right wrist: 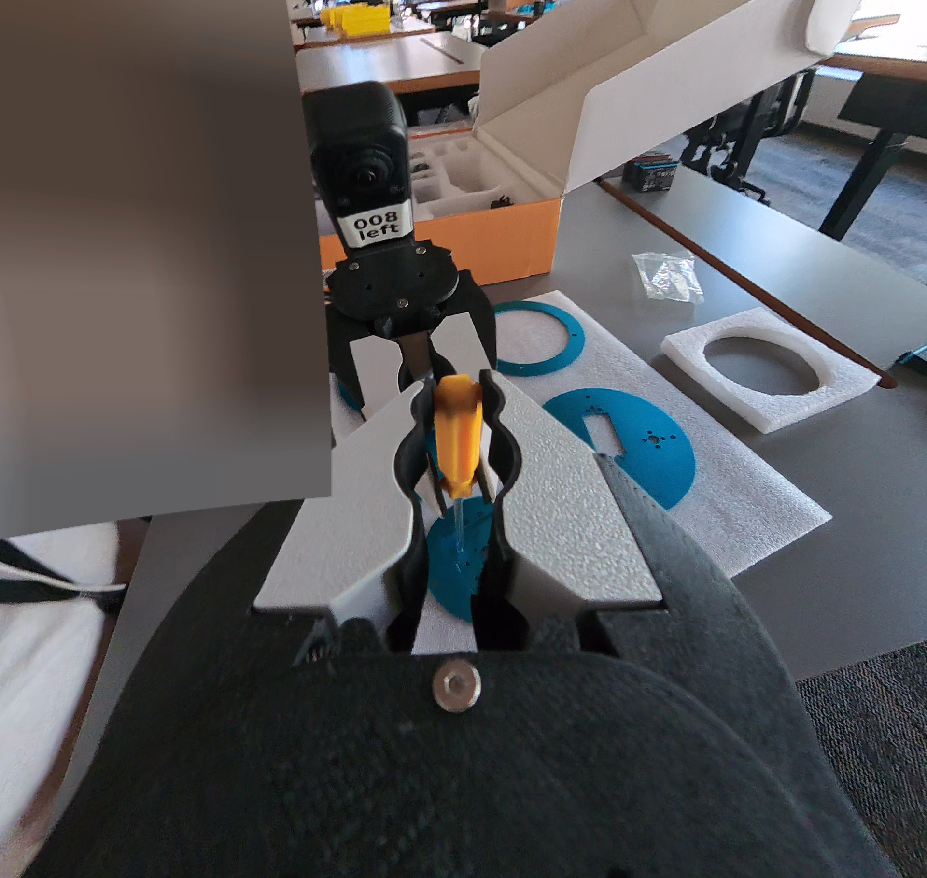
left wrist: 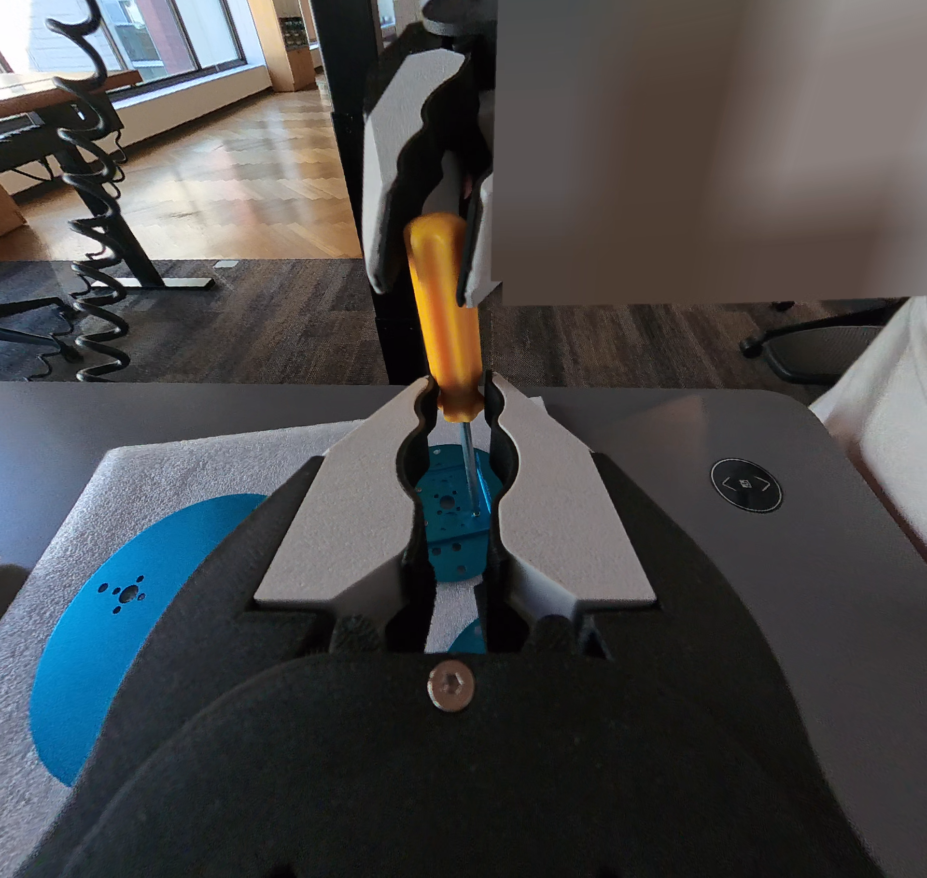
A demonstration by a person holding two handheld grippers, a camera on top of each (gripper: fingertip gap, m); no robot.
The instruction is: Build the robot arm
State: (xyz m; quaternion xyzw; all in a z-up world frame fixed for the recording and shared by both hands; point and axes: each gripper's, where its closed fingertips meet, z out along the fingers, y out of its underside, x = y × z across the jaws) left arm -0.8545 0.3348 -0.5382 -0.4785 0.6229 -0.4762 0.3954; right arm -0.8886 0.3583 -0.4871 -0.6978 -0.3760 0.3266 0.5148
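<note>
The left gripper (left wrist: 459, 387) lies low over the white foam sheet (left wrist: 165, 477) on the near part of the grey bench (left wrist: 652, 432). Its fingers are drawn in, and the dark pads sit against both sides of a blue bracket (left wrist: 454, 517) drilled with small holes, pinching it. The bracket rests on the foam.

A screwdriver (left wrist: 444, 322) with a yellow handle stands nearly upright over the bracket. Its thin metal shaft comes down between the left gripper's fingertips, and its tip meets the bracket's face. The right gripper (right wrist: 456, 382) comes from the opposite side, above the left one, and clamps the upper part of the handle between its fingers.

Beside the left gripper, a blue disc (right wrist: 632, 447) with a rectangular cut-out lies flat on the same foam sheet. A blue ring (right wrist: 539, 337) lies just beyond it. Off the sheet, towards the bench edge, sits a white foam block (right wrist: 767, 367) with an oval hole. Farther along is a crumpled clear plastic bag (right wrist: 667, 277).

An open orange box (right wrist: 501, 247) with a raised white lid stands behind the left gripper. A round black control button (left wrist: 746, 484) is set in the bench near its rounded corner. A coiled black cable (left wrist: 90, 201) hangs past the far edge.
</note>
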